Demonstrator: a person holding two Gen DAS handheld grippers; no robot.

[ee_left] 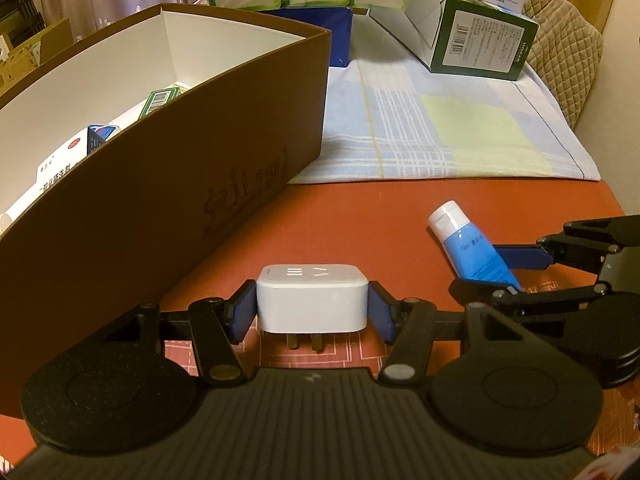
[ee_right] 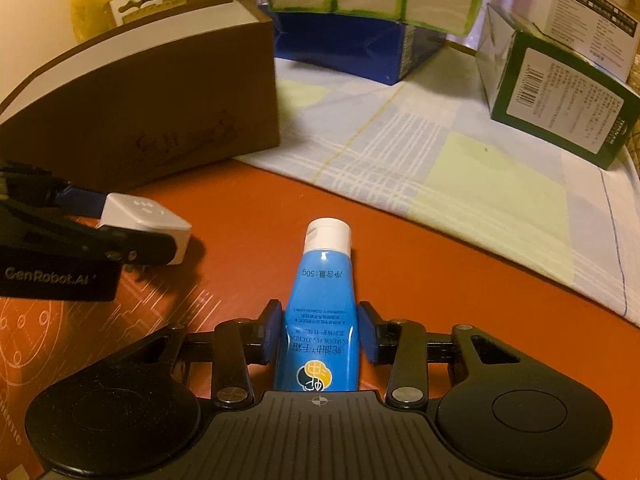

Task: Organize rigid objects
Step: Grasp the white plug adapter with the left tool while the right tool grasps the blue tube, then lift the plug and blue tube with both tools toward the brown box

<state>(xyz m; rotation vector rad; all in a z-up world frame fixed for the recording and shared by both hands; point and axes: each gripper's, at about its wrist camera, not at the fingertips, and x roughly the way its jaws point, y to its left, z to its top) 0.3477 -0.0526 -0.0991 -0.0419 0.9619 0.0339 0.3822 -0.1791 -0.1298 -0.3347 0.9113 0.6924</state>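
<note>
My left gripper [ee_left: 312, 312] is shut on a white plug adapter [ee_left: 312, 300], its blue pads pressed on both sides, low over the red table; it also shows in the right wrist view [ee_right: 146, 222]. My right gripper [ee_right: 320, 332] is shut on a blue hand-cream tube with a white cap [ee_right: 322, 312], cap pointing away; the tube also shows in the left wrist view [ee_left: 472, 246]. A large brown box [ee_left: 168, 152] with white inside stands to the left and holds several small packages [ee_left: 72, 152].
A checked cloth [ee_left: 440, 120] covers the far table. On it stand a dark green carton [ee_left: 480, 40] at the right and a blue box [ee_left: 320, 32] behind. The red table [ee_left: 360, 220] lies under both grippers. A quilted chair back [ee_left: 568, 60] is far right.
</note>
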